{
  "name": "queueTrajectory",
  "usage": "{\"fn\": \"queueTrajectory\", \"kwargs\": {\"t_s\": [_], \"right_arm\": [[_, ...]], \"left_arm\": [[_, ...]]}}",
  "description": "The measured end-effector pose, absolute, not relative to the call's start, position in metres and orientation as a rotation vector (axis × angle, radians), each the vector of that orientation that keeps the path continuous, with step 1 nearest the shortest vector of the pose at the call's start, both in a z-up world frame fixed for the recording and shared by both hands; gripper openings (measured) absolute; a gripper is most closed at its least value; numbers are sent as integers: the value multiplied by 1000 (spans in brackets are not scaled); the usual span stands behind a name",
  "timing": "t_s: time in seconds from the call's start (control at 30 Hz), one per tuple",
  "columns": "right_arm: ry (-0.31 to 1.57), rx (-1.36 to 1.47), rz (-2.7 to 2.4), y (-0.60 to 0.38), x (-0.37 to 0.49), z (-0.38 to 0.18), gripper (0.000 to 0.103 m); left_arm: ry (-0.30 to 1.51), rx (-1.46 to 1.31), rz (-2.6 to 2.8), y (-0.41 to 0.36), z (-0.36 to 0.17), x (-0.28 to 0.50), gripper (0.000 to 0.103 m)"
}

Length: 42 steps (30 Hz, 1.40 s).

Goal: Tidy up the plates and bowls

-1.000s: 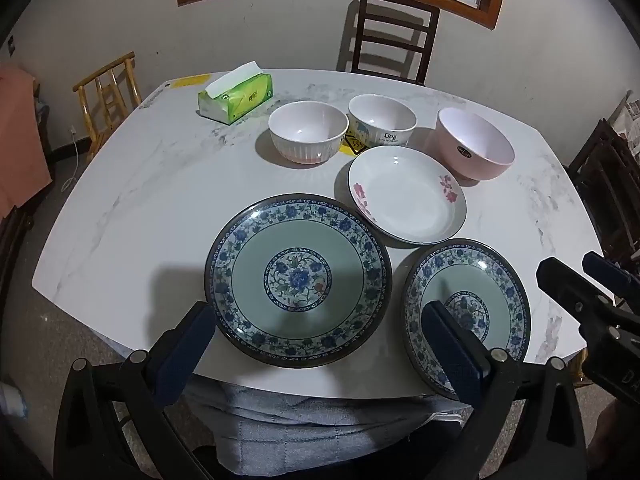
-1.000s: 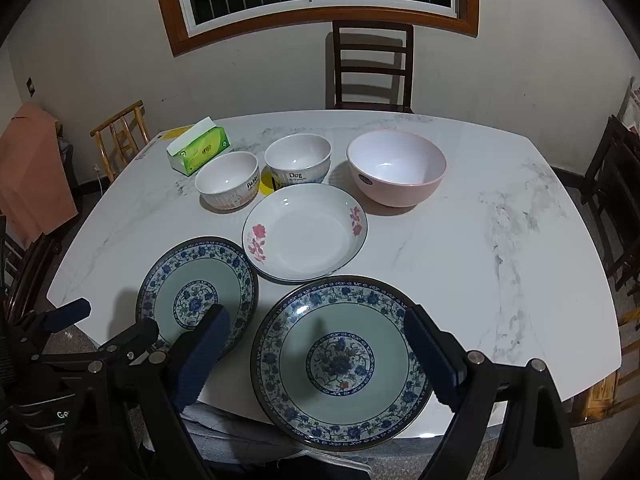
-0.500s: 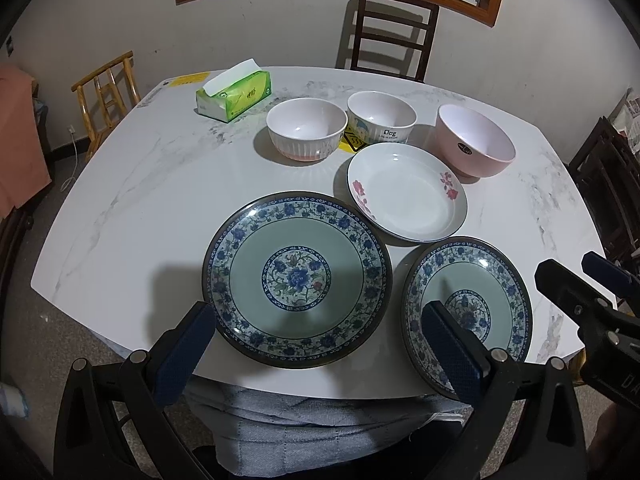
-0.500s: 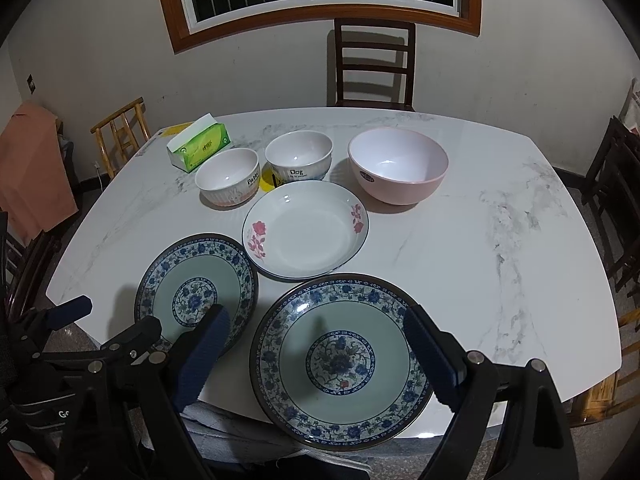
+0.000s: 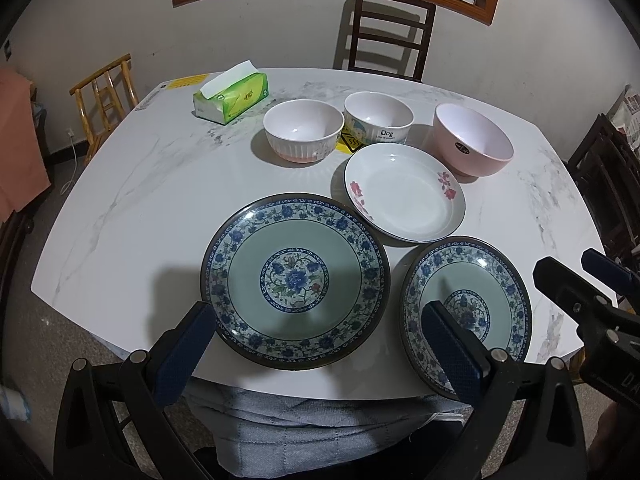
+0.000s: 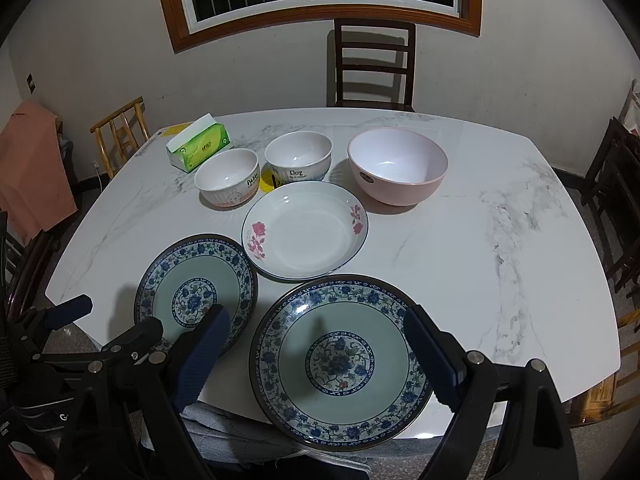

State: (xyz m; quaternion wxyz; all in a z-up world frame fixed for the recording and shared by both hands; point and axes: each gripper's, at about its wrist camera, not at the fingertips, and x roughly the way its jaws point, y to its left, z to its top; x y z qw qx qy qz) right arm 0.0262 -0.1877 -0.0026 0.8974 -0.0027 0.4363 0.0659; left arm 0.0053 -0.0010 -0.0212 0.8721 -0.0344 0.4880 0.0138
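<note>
1. The left claw (image 5: 316, 346) hangs over the near edge of the counter (image 5: 132, 200) with its blue pads spread wide and nothing between them. The right claw (image 6: 316, 352) hangs beside it, pads likewise well apart and empty.
2. Nearest, at the counter's front edge, lie two blue-and-green floral plates: the plate before the left claw (image 5: 295, 280) and the plate before the right claw (image 6: 340, 360). They sit just beside each other, and each overhangs the front edge a little.
3. Judging by the gloss, these are glazed ceramic: stiff, fairly heavy, slippery and breakable. The raised rim is the only place to pinch, best at the overhanging near side, where one pad can slip beneath.
4. Behind them, toward the middle of the counter, rests a white rose plate (image 6: 305, 230), shallow and thin-rimmed, close to both floral plates.
5. Farther back stand three bowls in a row: the rabbit bowl (image 6: 227, 178), the Dog bowl (image 6: 298, 158) and a larger pink bowl (image 6: 397, 166). Their upright walls offer a firmer pinch, one pad inside and one outside.
6. Toward the far left corner lies a green tissue pack (image 5: 231, 98).
</note>
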Motion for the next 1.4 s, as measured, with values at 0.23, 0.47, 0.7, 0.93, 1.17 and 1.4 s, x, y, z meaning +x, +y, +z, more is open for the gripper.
{"fn": "queueTrajectory", "kwargs": {"t_s": [0.23,0.47,0.7,0.93,1.17,1.4], "right_arm": [[899,-11,136,-189,26,-1,91],[900,-15,136,-187,26,-1,91],[903,-13,137,-186,25,-2,91],[905,-12,139,-185,25,-3,91],[910,-14,142,-184,24,-4,91],[912,-1,164,-183,24,-5,91]], "left_arm": [[1020,-71,29,-2,-21,6,102],[1021,-67,27,-3,-21,6,102],[1020,-67,29,-3,-21,6,102],[1021,-68,29,-3,-21,6,102],[1024,-67,25,-3,-23,6,102],[1026,-76,21,-3,-24,6,102]]}}
